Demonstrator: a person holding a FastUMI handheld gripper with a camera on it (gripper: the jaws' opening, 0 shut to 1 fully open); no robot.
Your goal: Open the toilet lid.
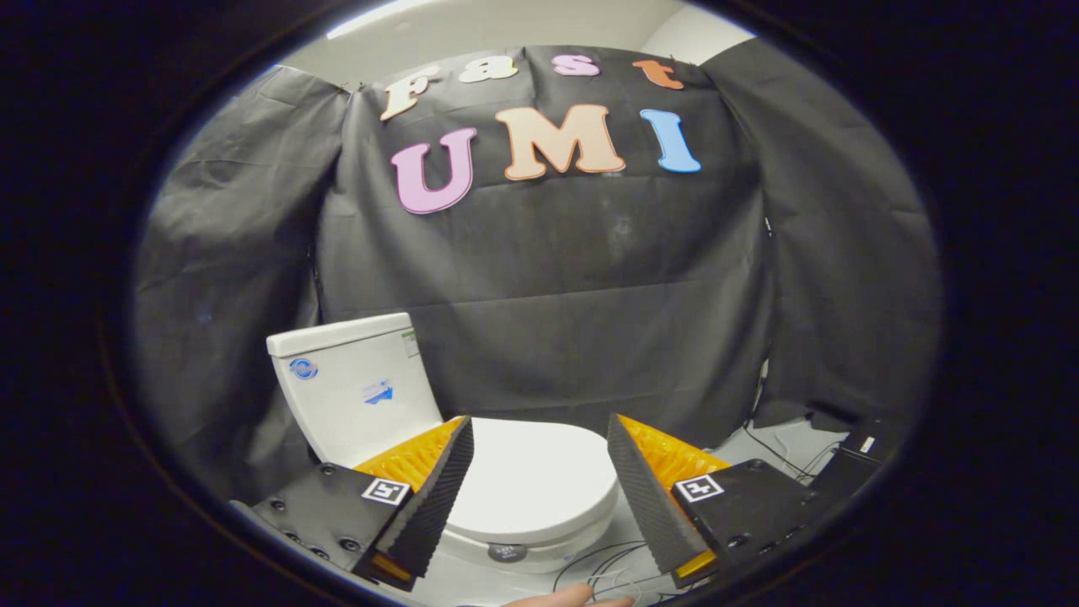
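1. Lid first: the white oval plastic toilet lid (539,476) lies flat and closed on the bowl, seen through the gap between your fingers and just beyond them, at your 12 o'clock and slightly below.
2. Your two-finger gripper with black ribbed pads and orange bodies (539,485) is spread wide and grasps nothing; neither pad touches the lid.
3. By my reading, the task has barely started. Nothing is lifted, so you still have to reach the front rim of the lid, get a pad under it and swing it up toward the tank.
4. A small dark round tag (507,552) sits on the front of the toilet below the lid rim, toward 6 o'clock; its writing is too small to read.
5. At 10 o'clock from the lid stands the white ceramic tank (354,388). It carries a round blue sticker, a blue arrow-like label and a small green tag, none legible.
6. Thin dark cables (603,561) trail on the floor at 4 o'clock.
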